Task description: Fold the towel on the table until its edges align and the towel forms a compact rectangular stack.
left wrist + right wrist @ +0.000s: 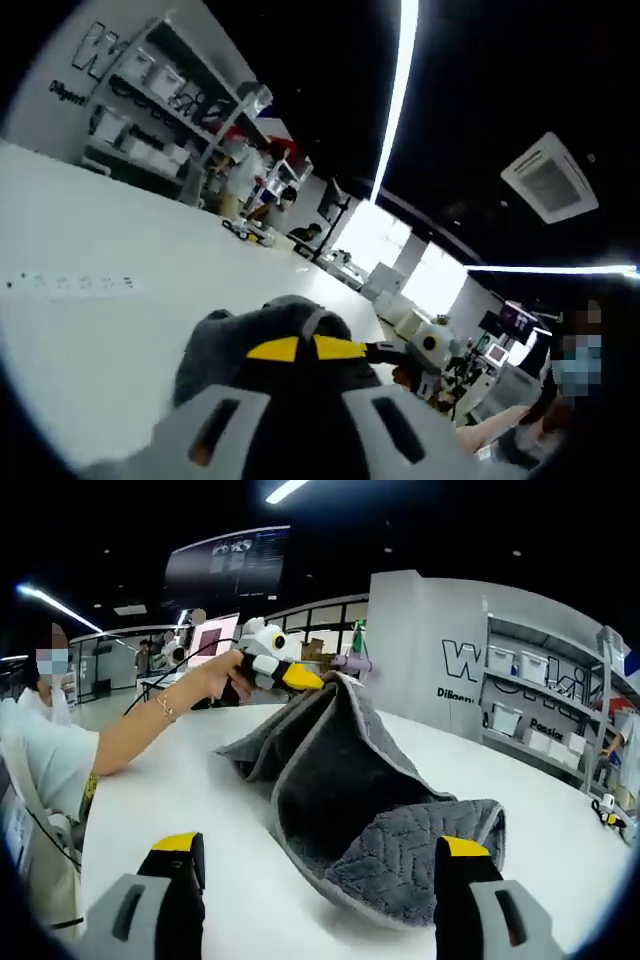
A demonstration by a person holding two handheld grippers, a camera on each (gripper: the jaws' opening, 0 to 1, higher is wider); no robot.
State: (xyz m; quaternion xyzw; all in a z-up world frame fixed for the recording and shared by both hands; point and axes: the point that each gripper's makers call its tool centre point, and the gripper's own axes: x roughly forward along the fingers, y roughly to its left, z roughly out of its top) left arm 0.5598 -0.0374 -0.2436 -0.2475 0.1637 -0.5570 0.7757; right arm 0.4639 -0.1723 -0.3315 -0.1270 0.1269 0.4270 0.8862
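A grey towel (pixel 350 780) with a zigzag weave lies on the white table (pixel 170 800), one edge pulled up into a tent. My left gripper (pixel 287 674), held in a person's hand (pixel 215 677), is shut on that raised edge at the top of the right gripper view. In the left gripper view its yellow-tipped jaws meet at the left gripper (pixel 306 348), with bunched towel (pixel 255 325) pinched between them. My right gripper (pixel 320 845) stands open just in front of the towel's near lower edge, its fingertips (pixel 178 842) wide apart and touching nothing.
The table (pixel 90 250) stretches wide around the towel. Small objects (pixel 247 231) sit at its far edge. Shelves (pixel 530 710) with white boxes stand behind. A person's sleeve (pixel 45 750) is at the left side, and other benches are further back.
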